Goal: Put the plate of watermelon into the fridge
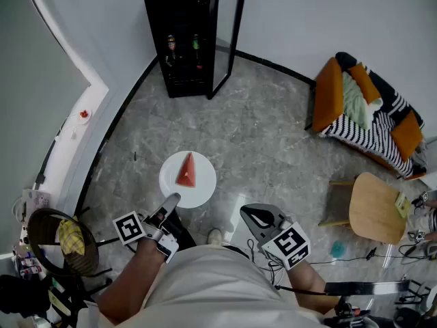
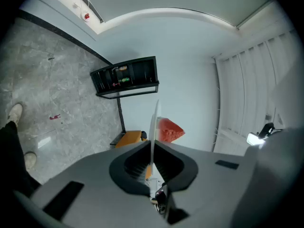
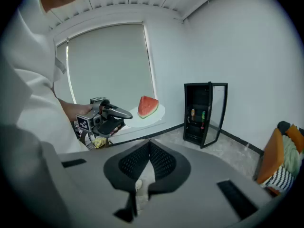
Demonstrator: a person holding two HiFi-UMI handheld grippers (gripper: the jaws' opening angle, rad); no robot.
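Note:
A white plate [image 1: 200, 184] with a red watermelon wedge [image 1: 186, 170] is held level over the floor. My left gripper [image 1: 170, 202] is shut on the plate's near rim. In the left gripper view the plate [image 2: 153, 127] runs edge-on between the jaws, with the watermelon wedge [image 2: 168, 129] beyond. My right gripper [image 1: 254, 219] is shut and holds nothing, low and to the right of the plate. The right gripper view shows the plate [image 3: 151, 115], the wedge [image 3: 147, 106] and the left gripper [image 3: 124, 114]. The black fridge [image 1: 181, 36] stands far ahead with its glass door [image 1: 227, 36] open.
Bottles [image 1: 196, 44] stand on a shelf inside the fridge. An orange armchair with a striped blanket [image 1: 372, 111] sits at the right. A wooden stool [image 1: 372, 207] is near right. A dark basket [image 1: 65, 241] with a yellow item stands at the left.

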